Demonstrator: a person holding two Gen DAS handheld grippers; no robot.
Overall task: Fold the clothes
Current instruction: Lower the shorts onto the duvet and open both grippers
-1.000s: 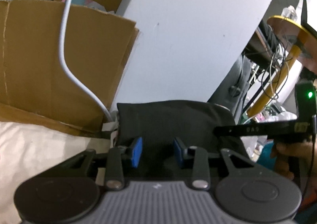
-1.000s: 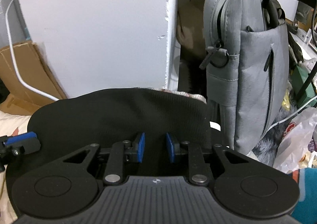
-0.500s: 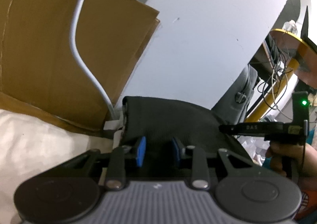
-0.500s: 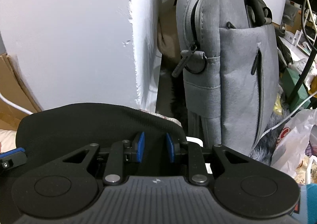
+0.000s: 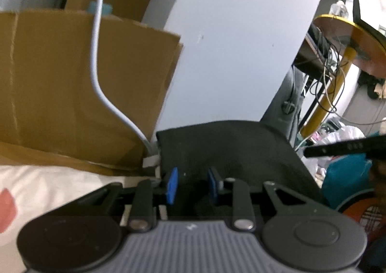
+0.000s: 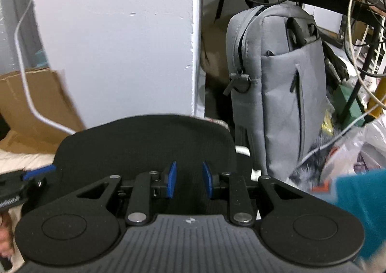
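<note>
My left gripper (image 5: 190, 185) and right gripper (image 6: 188, 182) each sit partly closed with the black garment (image 6: 147, 145) bunched between the blue pads; firm pinch or not, I cannot tell. Garment's far edge runs close to the white pillar (image 6: 115, 43). Cardboard box (image 5: 79, 89) and white cable (image 5: 96, 55) crowd the left, grey bag (image 6: 279, 89) the right. Cream bedding (image 5: 48, 188) lies under the left corner.

A white pillar (image 6: 125, 55) stands centre. Left of it leans brown cardboard (image 5: 72, 94), with a white cable (image 5: 96, 60) hanging down across its face. Right of the pillar stands a grey shoulder bag (image 6: 282, 84), upright.
</note>
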